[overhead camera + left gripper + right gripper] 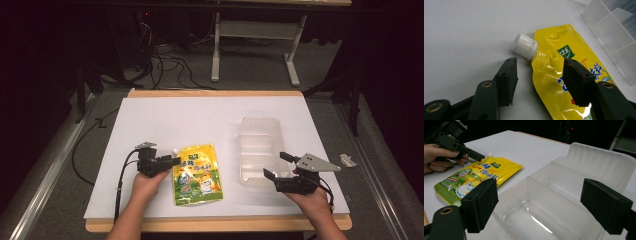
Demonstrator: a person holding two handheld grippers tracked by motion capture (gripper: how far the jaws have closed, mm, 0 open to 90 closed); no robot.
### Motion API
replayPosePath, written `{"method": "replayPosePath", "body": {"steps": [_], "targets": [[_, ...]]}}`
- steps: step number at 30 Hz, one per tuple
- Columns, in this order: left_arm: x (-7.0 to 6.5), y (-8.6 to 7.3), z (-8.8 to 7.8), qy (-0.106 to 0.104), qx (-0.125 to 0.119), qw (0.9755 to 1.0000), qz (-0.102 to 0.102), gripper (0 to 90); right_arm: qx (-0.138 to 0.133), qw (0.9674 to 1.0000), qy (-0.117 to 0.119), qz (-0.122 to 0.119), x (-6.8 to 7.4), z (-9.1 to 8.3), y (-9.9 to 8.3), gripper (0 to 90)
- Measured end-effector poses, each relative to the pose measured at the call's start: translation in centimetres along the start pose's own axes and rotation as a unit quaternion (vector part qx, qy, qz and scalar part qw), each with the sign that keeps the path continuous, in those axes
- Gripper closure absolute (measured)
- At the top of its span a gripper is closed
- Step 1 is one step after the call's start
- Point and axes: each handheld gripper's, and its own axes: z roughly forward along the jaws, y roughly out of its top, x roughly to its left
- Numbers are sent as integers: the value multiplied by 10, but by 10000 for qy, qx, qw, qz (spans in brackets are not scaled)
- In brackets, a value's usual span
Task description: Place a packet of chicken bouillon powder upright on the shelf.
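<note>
A yellow spouted pouch (197,175) with a white screw cap (174,151) lies flat on the white sheet, left of centre. My left gripper (172,161) sits at its top left corner. In the left gripper view the jaws stand apart (541,82): one is on the bare sheet, the other over the pouch (549,70), just below the cap (524,46). Neither pad presses on it. My right gripper (276,165) is open at the near end of a clear plastic tray (260,122), with nothing gripped. In the right gripper view its jaws (539,207) frame the tray's compartments (596,157).
The white sheet (200,115) covers a wooden table. A small scrap of paper (347,160) lies off the sheet at the right. Behind the table are floor cables (165,60) and a white stand (255,30). The tray's divided wall (609,30) runs along the pouch's far side.
</note>
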Motion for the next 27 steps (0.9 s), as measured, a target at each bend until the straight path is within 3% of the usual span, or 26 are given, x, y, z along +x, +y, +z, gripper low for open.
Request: {"method": "replayPosePath", "body": {"steps": [7,12,17,24,27], "targets": [[2,-1,2,-257,145,9995,-134,565,21,10000,30,-40,3,2,0,146],[1,-2,3,-325,224,9991,-161,664,39,10000,76,-19,4,4,0,146],[-3,-3,4,-345,304,9989,-16,752,28,10000,71,-19,3,3,0,147],[-11,-6,4,-419,212,9986,230,896,28,10000,54,25,2,3,-1,150],[-17,-7,3,-367,145,9984,411,900,6,10000,48,37,2,2,0,151]]}}
